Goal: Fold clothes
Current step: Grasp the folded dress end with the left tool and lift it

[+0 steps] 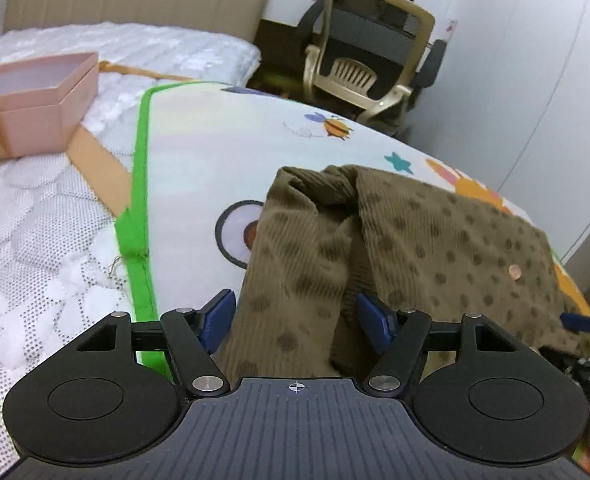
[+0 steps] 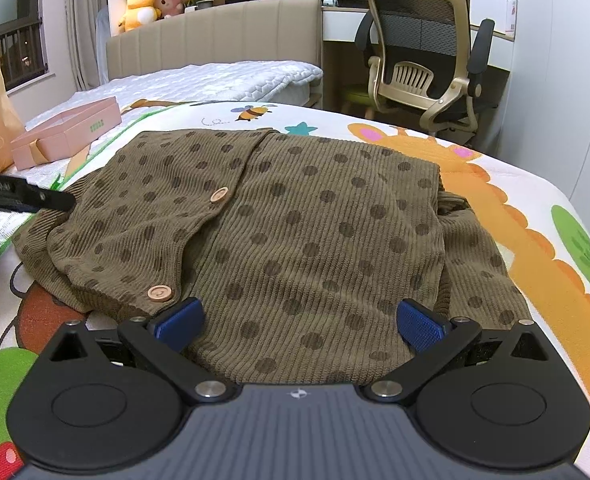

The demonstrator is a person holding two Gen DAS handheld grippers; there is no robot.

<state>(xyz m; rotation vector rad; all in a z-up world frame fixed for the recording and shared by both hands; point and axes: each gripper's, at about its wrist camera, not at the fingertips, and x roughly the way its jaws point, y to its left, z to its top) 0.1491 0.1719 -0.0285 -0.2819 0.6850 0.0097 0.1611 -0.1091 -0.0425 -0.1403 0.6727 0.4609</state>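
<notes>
Cardigan (image 2: 295, 220) lying between both grippers' fingers.
Left gripper (image 1: 295, 316) is bracketing a bunched sleeve (image 1: 295, 280), pads near it, grip unclear; right gripper (image 2: 299, 324) is spread.

Left gripper (image 1: 295, 314) hides the cardigan's (image 1: 435, 240) near hem — grip unclear.

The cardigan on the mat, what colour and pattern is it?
Olive-brown cardigan with darker polka dots; clearest in the right wrist view.

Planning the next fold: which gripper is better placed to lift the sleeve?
Probably left. The left gripper already straddles the bunched sleeve of the cardigan; the right gripper sits open over the flat hem.
</notes>
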